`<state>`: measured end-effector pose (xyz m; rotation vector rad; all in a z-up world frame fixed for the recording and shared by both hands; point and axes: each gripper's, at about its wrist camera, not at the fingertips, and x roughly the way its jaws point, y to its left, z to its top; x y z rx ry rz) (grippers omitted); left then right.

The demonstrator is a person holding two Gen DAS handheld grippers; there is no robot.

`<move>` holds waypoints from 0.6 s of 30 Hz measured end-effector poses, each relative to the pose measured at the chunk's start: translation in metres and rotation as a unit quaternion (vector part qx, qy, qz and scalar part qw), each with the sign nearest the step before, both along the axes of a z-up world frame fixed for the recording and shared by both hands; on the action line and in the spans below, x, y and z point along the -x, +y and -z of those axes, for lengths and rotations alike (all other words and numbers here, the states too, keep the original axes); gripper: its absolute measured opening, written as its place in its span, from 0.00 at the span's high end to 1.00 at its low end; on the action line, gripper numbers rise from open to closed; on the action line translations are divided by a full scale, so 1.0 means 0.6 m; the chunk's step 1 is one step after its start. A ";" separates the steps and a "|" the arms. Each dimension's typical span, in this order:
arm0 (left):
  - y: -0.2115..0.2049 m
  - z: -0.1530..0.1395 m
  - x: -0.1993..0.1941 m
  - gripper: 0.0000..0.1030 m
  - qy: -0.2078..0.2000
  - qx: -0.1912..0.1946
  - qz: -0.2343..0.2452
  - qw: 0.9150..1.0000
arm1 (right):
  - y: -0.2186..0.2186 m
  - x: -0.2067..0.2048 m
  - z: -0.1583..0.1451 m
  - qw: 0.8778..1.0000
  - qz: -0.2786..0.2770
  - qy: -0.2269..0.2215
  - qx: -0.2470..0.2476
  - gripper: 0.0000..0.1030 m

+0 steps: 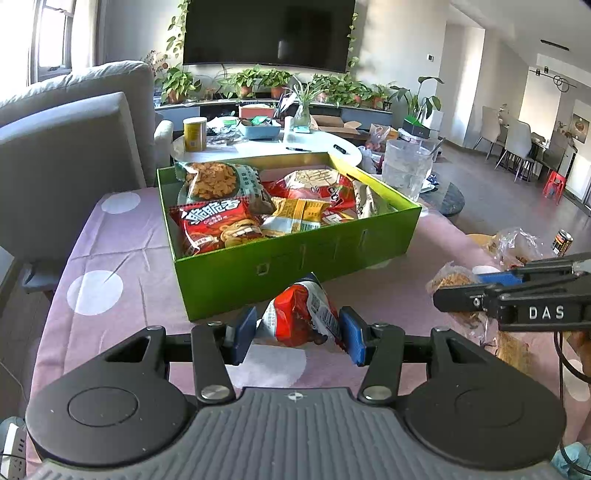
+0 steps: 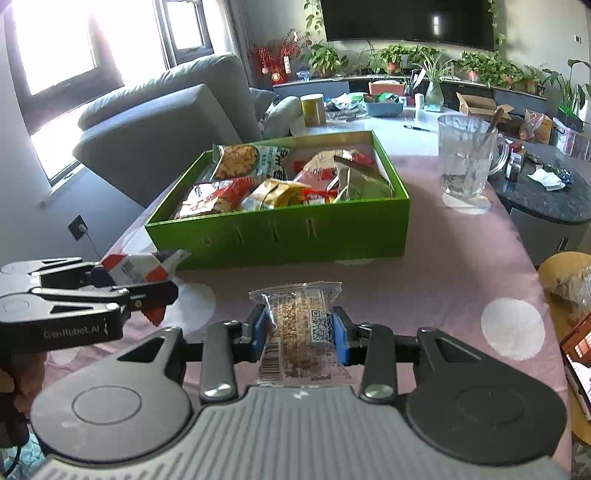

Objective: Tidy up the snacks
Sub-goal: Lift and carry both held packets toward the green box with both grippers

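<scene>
A: Between our left gripper's [image 1: 301, 334] blue pads we have the crinkled red-and-white foil snack packet [image 1: 301, 314], jaws clamped on its sides, held above the pink tablecloth with white dots [image 1: 110, 258].

B: And our right gripper [image 2: 301, 334] is clamped the same way on the clear plastic packet of brown crumbly snack [image 2: 301, 332], barcode end toward the camera. The two grippers sit side by side, near each other but apart.

A: Just ahead of both jaws stands the open green rectangular cardboard box [image 2: 280, 236], its near wall facing us. Inside we see several bags lying close together: a red one, a yellow one, a green-and-orange one at the far left corner.

B: Between our jaws and that near wall there is bare cloth. To the right of the box, ahead of the right jaws, stands the clear ribbed glass mug [image 2: 467, 158], apart from the box.

A: Left of the box the table edge falls away toward the grey fabric sofa [image 1: 70, 122].

B: Farther off we see the white round table [image 1: 295, 146] crowded with small items, then potted plants and the dark wall-mounted television [image 1: 267, 33].
</scene>
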<state>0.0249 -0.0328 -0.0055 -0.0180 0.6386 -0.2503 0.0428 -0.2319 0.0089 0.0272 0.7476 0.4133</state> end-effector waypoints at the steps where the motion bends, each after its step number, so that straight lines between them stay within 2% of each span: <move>1: -0.001 -0.001 0.000 0.55 -0.002 0.000 0.001 1.000 | 0.000 0.000 -0.002 1.000 0.001 -0.002 -0.001 0.38; 18: -0.010 -0.031 -0.023 0.55 -0.026 -0.011 0.003 1.000 | 0.005 -0.034 -0.034 0.999 0.000 -0.031 -0.024 0.38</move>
